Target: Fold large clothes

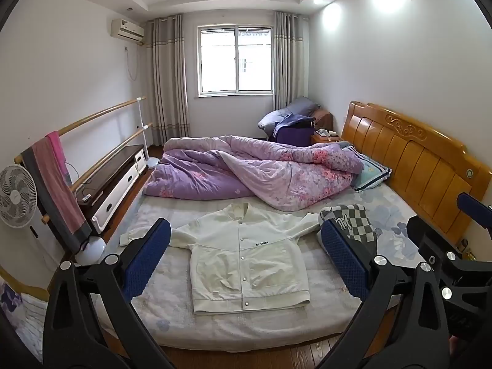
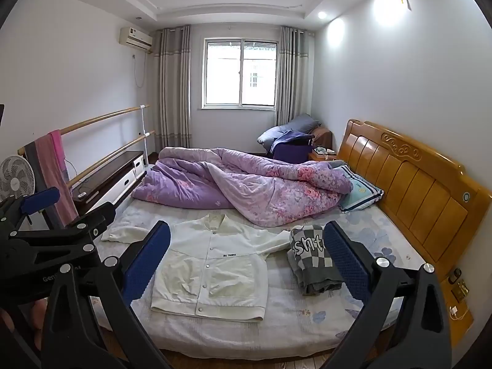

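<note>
Blue-padded fingers (image 1: 147,255) of the left gripper (image 1: 243,255) stand widely spread and hold nothing, framing the white jacket (image 1: 243,261) from above the foot of the bed (image 1: 215,329). That jacket lies flat, front up and snapped shut, in the middle of the mattress, collar toward the rumpled purple quilt (image 1: 246,169) and hem toward the camera.

Going left to right: its left sleeve (image 1: 132,236) stretches toward the mattress edge, the body sits square, and the right sleeve (image 2: 273,243) runs up to the checkered garment (image 2: 310,258), which looks already folded; whether the cuff touches or slips under it I cannot tell. The right gripper (image 2: 246,258) hovers likewise, its fingers apart and empty.

Folding has not begun, I judge. To do it well, take each sleeve near the cuff and lay it across the chest, keeping the shoulder line straight, then pinch both hem corners together and carry them evenly to the collar. Draw the right cuff clear first so the folded piece is not dragged.

No bin or basket shows; only the cabinet (image 1: 117,184) by the left wall, drawers shut, contents unseen.
</note>
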`<state>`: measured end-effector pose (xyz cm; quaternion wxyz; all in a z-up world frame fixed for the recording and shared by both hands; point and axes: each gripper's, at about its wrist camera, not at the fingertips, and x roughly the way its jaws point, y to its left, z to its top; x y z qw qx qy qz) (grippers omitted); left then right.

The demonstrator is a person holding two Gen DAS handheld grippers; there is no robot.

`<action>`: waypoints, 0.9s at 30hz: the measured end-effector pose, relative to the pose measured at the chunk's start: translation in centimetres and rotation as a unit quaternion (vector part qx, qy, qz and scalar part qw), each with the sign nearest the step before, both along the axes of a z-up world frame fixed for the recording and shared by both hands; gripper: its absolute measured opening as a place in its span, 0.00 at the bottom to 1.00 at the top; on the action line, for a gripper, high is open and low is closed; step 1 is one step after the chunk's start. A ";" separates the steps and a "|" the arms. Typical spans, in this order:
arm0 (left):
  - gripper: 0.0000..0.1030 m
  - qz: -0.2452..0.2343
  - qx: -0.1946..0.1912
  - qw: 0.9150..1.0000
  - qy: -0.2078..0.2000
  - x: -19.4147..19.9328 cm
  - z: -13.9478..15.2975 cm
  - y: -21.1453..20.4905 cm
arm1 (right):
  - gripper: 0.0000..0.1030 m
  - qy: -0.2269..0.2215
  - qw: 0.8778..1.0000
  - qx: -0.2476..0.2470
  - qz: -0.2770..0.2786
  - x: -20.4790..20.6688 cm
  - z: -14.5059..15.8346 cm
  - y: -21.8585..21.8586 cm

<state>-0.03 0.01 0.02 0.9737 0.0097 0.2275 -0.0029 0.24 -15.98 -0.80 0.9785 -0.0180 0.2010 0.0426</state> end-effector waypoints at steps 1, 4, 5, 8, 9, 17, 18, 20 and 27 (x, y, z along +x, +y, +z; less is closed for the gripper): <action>0.95 0.000 0.001 1.000 0.003 0.0 0.0 0.0 | 0.93 -0.001 1.000 0.000 0.001 0.0 0.0 0.0; 0.95 -0.001 0.000 1.000 0.004 0.0 0.0 0.0 | 0.93 -0.001 1.000 0.000 0.001 0.0 0.1 0.0; 0.95 0.000 0.000 1.000 0.003 0.0 0.0 0.0 | 0.93 -0.001 1.000 0.000 0.001 0.0 0.1 0.0; 0.95 0.000 0.000 1.000 0.003 -0.1 -0.1 0.1 | 0.93 0.001 1.000 -0.001 0.000 0.1 0.1 0.0; 0.95 -0.001 0.002 1.000 0.005 0.0 0.0 0.0 | 0.93 0.001 1.000 -0.001 0.000 0.1 0.1 0.0; 0.95 -0.002 0.003 1.000 0.006 0.0 0.0 -0.1 | 0.93 0.001 1.000 -0.001 -0.001 0.4 -0.1 -0.5; 0.95 -0.002 0.003 1.000 0.005 0.0 0.0 -0.1 | 0.93 0.001 1.000 0.000 -0.001 0.6 -0.2 -0.5; 0.95 -0.001 0.004 1.000 0.005 0.0 0.0 -0.1 | 0.93 0.001 1.000 -0.002 -0.003 0.6 -0.2 -0.4; 0.95 -0.002 0.003 1.000 0.006 0.9 -0.2 0.1 | 0.93 0.004 1.000 0.000 -0.001 1.4 -1.2 -0.5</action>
